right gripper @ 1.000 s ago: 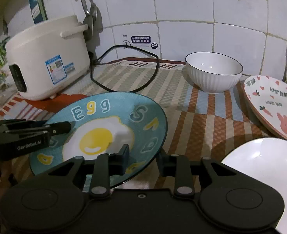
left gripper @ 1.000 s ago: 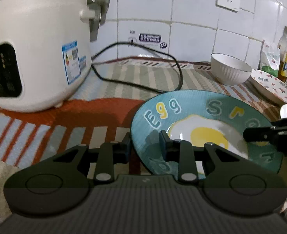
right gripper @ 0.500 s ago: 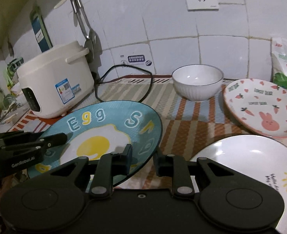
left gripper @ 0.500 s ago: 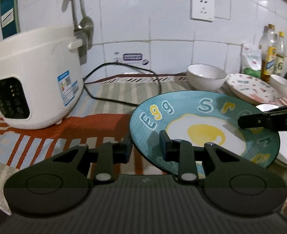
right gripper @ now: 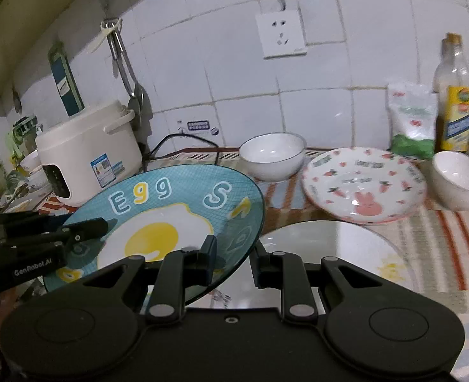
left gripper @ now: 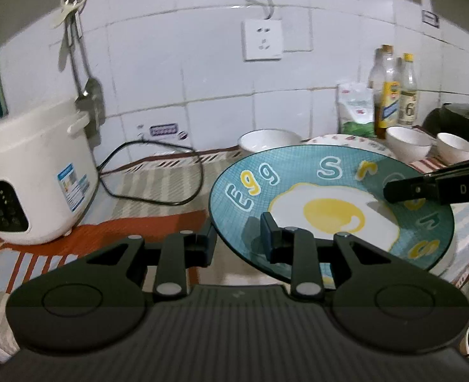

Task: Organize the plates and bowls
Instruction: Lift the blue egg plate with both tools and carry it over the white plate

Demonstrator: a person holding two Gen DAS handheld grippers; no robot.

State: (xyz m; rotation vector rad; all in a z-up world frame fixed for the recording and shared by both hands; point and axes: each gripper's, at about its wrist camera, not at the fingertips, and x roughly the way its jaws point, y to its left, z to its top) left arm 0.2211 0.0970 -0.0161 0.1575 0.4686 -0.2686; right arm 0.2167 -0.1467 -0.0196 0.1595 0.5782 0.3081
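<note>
A blue plate (left gripper: 330, 191) (right gripper: 170, 210) with a fried-egg picture hangs tilted above the striped cloth, held from both sides. My left gripper (left gripper: 237, 238) is shut on its left rim and shows as a dark arm (right gripper: 100, 224) in the right wrist view. My right gripper (right gripper: 233, 251) is shut on the right rim, and its fingers reach in from the right edge (left gripper: 390, 191) of the left wrist view. Under the plate's right edge lies a white plate (right gripper: 346, 248) with a small sun. Behind stand a pink rabbit plate (right gripper: 365, 184) and a white bowl (right gripper: 272, 156).
A white rice cooker (left gripper: 33, 172) and its black cord (left gripper: 158, 172) fill the left of the counter. Two small white bowls (left gripper: 425, 143) sit at the right, with bottles (right gripper: 457, 95) and a bag (right gripper: 409, 117) against the tiled wall. A ladle (right gripper: 132, 73) hangs from a hook.
Both grippers have lifted the blue plate and carried it to the right, away from the rice cooker, so it now overlaps the white sun plate. The right jaws narrowed onto the rim.
</note>
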